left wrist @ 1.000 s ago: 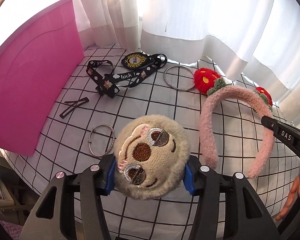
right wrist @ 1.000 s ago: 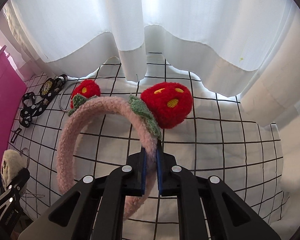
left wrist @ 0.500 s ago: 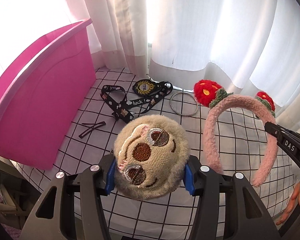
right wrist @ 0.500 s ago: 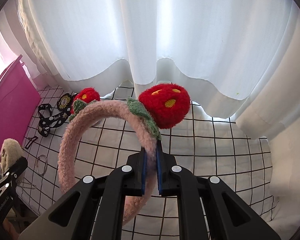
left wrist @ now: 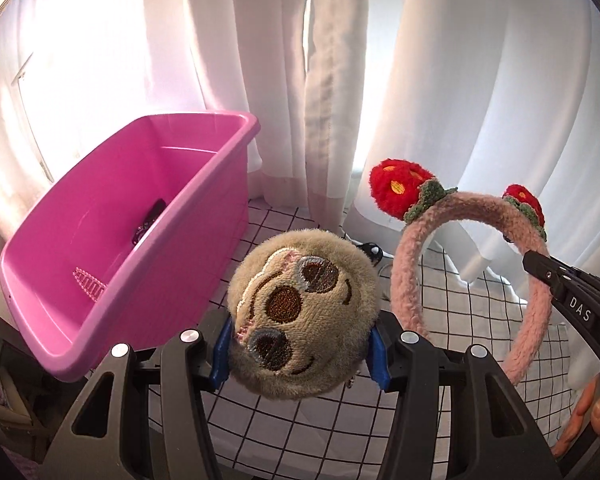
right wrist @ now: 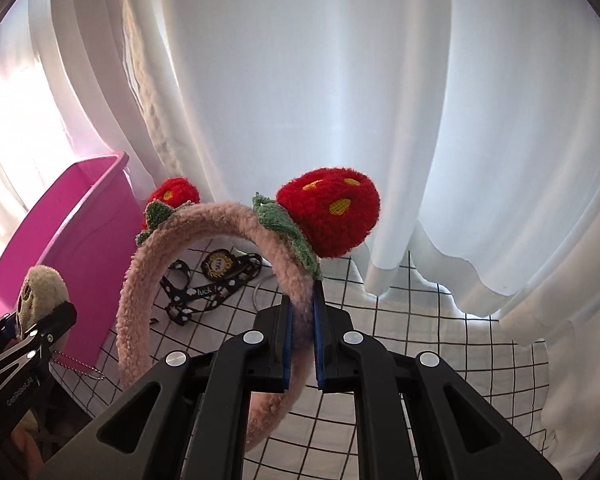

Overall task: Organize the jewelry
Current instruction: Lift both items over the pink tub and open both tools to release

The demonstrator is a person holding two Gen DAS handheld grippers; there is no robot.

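White curtains hang behind the grid-patterned cloth, where the left gripper (left wrist: 300,354), clamped on the round beige plush face charm (left wrist: 303,316), is nearer the pink plastic bin (left wrist: 220,216), probably lower-left, than the right gripper (right wrist: 301,342) pinching the fluffy pink strawberry headband (right wrist: 204,232).

Setting, as I see it: home room. White curtains (right wrist: 340,100), grid-print bedsheet (right wrist: 440,332), pink plastic bin (left wrist: 112,248) of accessories.
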